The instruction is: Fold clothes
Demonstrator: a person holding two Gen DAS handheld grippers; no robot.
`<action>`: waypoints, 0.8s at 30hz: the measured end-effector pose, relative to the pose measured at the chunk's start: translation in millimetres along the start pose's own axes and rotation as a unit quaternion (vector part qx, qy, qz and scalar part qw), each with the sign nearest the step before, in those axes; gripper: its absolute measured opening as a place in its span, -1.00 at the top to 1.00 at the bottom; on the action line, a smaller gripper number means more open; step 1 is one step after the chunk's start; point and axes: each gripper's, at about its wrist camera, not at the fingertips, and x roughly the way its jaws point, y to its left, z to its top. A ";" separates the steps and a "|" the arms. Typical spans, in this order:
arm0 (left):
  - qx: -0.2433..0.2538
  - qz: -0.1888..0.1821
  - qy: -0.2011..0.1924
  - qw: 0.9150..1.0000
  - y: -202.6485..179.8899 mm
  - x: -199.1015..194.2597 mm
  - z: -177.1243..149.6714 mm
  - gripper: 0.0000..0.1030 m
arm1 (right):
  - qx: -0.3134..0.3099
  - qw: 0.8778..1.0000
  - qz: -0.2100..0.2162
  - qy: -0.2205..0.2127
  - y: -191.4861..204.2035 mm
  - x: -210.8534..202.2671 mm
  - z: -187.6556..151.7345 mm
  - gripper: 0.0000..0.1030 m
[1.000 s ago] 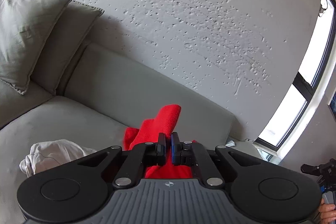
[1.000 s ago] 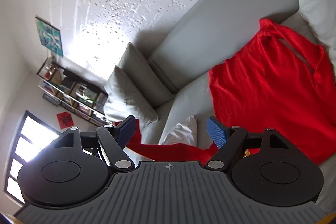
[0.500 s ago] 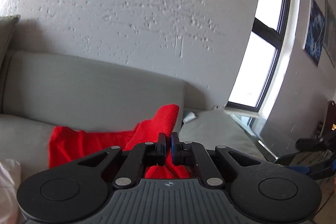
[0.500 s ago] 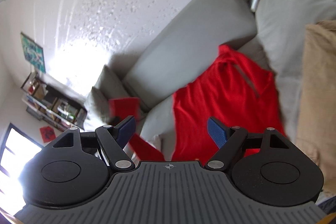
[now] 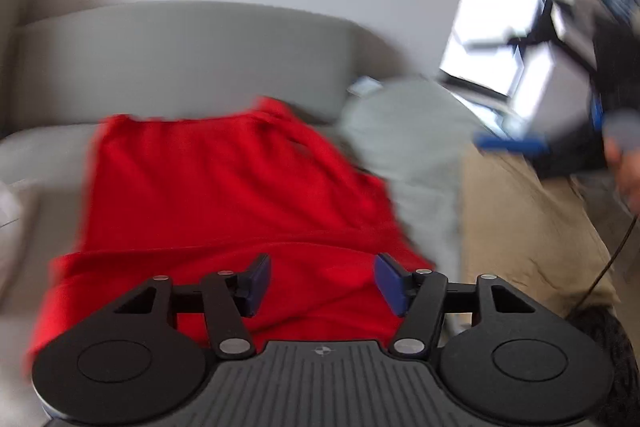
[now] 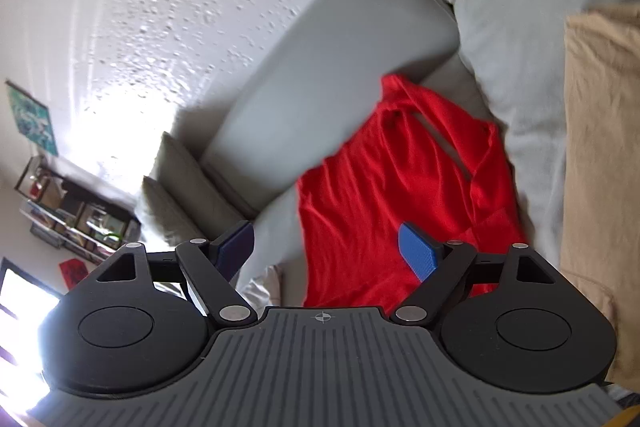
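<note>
Where the red garment (image 5: 224, 187) lies spread on the grey sofa (image 5: 180, 55), left gripper (image 5: 322, 281) and right gripper (image 6: 326, 247) gape empty; left view blurred

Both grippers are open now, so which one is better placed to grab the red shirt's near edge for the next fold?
Probably left. The left gripper is open right over the red shirt, its near folded edge between the fingers. The right gripper views the shirt from further off, straddling its side edge and sofa.

home living room | grey sofa (image 6: 332, 75) | cushions (image 6: 532, 7) | bookshelf (image 6: 76, 219)
</note>
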 end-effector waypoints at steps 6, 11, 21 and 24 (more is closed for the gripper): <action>-0.096 0.143 -0.029 0.985 114.9 -61.4 -13.4 -0.12 | 0.091 0.994 0.002 0.065 -20.5 40.4 -32.0 -0.62; -0.104 0.118 0.005 0.988 140.1 -47.4 -31.2 -0.08 | 0.055 0.994 -0.030 0.088 4.8 59.3 -45.5 -0.62; -0.017 0.125 0.093 0.988 128.4 8.5 -54.6 0.13 | 0.061 0.991 -0.055 0.104 -23.8 60.0 -54.5 -0.62; -0.034 0.166 0.111 0.979 133.9 16.4 -53.1 0.97 | 0.064 0.991 -0.061 0.097 -31.9 58.4 -54.4 -0.62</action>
